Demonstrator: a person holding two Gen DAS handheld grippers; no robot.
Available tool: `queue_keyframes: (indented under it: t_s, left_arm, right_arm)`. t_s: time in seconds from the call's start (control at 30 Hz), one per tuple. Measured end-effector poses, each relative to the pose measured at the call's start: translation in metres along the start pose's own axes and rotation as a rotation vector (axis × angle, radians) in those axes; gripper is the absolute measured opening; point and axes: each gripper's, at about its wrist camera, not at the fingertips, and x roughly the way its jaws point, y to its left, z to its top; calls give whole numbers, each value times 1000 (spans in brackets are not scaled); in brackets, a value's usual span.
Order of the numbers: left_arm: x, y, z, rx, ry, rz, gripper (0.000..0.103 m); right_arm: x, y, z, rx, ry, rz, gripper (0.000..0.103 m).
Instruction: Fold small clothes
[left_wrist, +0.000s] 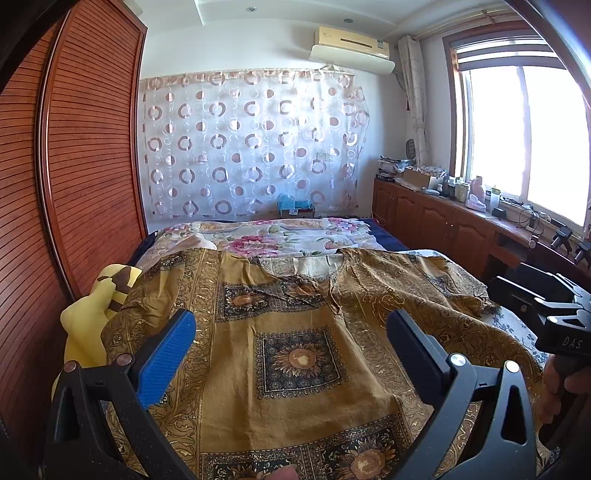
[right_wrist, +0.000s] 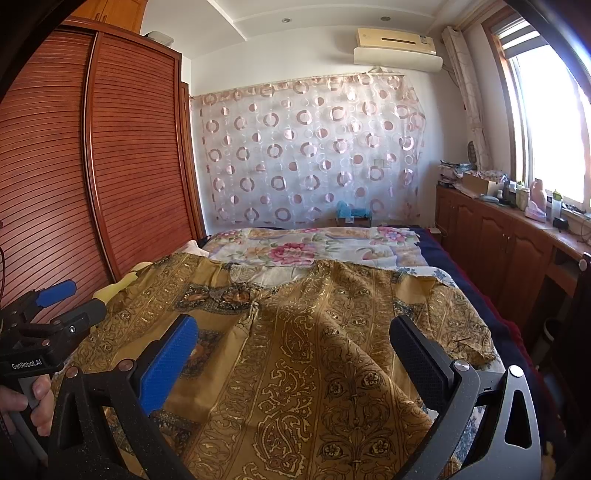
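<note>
Hovering over the bed (left_wrist: 373, 236), I'm holding the left hand-held gripper (left_wrist: 291, 332) released above the mustard patterned shirt (left_wrist: 295, 321), which is lying spread flat. Right hand-held gripper (right_wrist: 295, 339) is gaping too, grasping nothing. I'm judging folding hasn't begun; next I'm needing a sleeve edge.

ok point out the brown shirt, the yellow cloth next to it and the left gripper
brown shirt (left_wrist: 303, 354): left wrist view, on the sunflower square at the middle of its front.
yellow cloth (left_wrist: 83, 325): left wrist view, on its bare part beside the shirt's left edge.
left gripper (left_wrist: 291, 332): left wrist view, midway between its open fingertips.
</note>
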Motion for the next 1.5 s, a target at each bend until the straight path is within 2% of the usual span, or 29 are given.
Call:
queue_keyframes:
  t_s: [1.5]
  left_arm:
    - [-4,-4,5,12,-13,8,103]
  right_arm:
    - [-4,1,-2,-1,-7,5,103]
